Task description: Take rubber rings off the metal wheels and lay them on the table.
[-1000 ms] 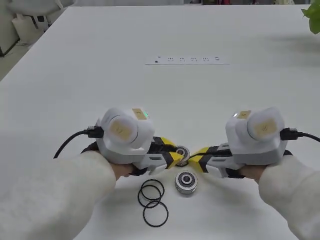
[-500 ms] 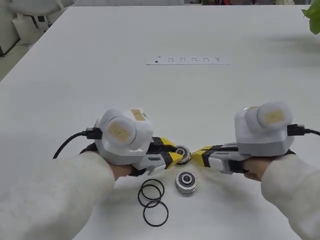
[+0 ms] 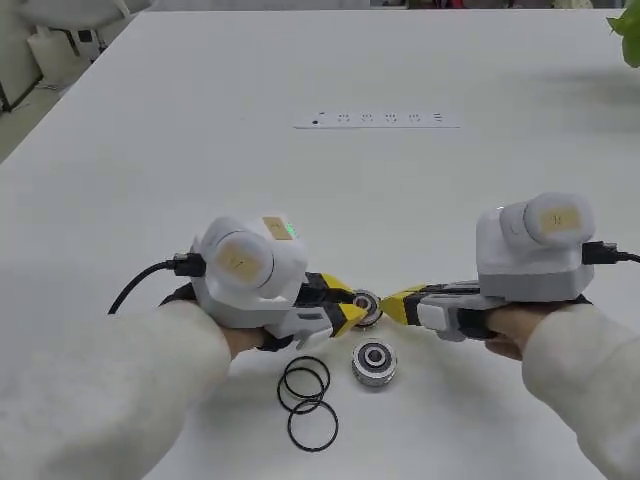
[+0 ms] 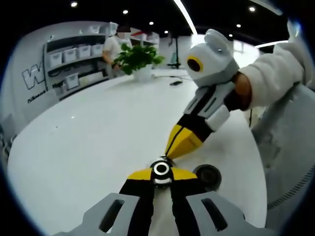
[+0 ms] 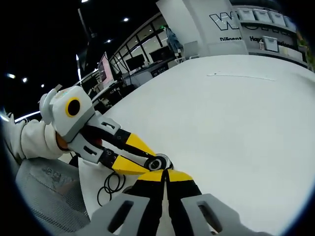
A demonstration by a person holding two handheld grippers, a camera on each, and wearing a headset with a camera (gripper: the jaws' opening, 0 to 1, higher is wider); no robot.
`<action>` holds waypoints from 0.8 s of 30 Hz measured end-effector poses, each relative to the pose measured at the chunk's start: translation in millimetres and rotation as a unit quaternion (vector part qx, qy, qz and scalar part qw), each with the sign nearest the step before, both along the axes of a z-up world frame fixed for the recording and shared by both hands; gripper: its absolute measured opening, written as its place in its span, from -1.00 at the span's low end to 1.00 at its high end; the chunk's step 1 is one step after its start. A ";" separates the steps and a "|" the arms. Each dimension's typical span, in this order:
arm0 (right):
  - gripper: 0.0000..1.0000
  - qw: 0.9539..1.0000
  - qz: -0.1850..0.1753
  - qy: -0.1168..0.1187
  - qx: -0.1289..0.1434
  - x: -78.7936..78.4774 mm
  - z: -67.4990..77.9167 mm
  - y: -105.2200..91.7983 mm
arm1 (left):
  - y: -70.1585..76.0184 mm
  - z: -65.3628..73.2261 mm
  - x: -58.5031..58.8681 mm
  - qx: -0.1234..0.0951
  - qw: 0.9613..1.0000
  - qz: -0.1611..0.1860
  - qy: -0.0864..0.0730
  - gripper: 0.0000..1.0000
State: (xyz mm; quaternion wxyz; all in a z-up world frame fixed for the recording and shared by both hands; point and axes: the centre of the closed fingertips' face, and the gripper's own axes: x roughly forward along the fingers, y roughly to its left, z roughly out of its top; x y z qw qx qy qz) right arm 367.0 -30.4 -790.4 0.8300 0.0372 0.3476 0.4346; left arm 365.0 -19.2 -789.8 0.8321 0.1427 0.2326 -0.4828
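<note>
My left gripper (image 3: 352, 308) (image 4: 161, 173) is shut on a small metal wheel (image 3: 366, 307) (image 4: 161, 168) and holds it just above the white table (image 3: 330, 190). From the right, my right gripper (image 3: 387, 305) (image 5: 166, 172) meets that wheel (image 5: 158, 162), its yellow jaws shut at the rim on the black rubber ring. A second metal wheel (image 3: 374, 362) (image 4: 209, 175) lies flat on the table below the two tips. Loose black rubber rings (image 3: 306, 384) (image 5: 112, 184) lie overlapping to its left, one more ring (image 3: 312, 426) nearest me.
A white power strip (image 3: 378, 121) lies flat farther back on the table. A green plant (image 3: 630, 35) (image 4: 138, 56) stands at the far right edge. A black cable (image 3: 140, 283) trails left from the left gripper. A person (image 4: 115, 49) stands by shelves beyond the table.
My right gripper has rolled about its own axis so its white body now stands higher, while its tips stay at the held wheel. The left gripper and the things on the table have not moved.
</note>
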 end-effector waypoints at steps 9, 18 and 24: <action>-1.00 1.000 0.002 0.001 -0.003 -0.8 2.2 2.3 | -0.5 0.0 -0.2 0.000 1.000 0.002 -0.005 -0.74; -1.00 1.000 0.004 0.002 -0.002 0.0 2.2 2.8 | -0.7 0.0 -0.2 -0.001 1.000 0.003 -0.006 -0.74; -1.00 1.000 0.005 0.001 -0.001 -0.4 3.6 4.0 | -0.5 -0.2 0.2 -0.002 1.000 0.004 -0.006 -0.74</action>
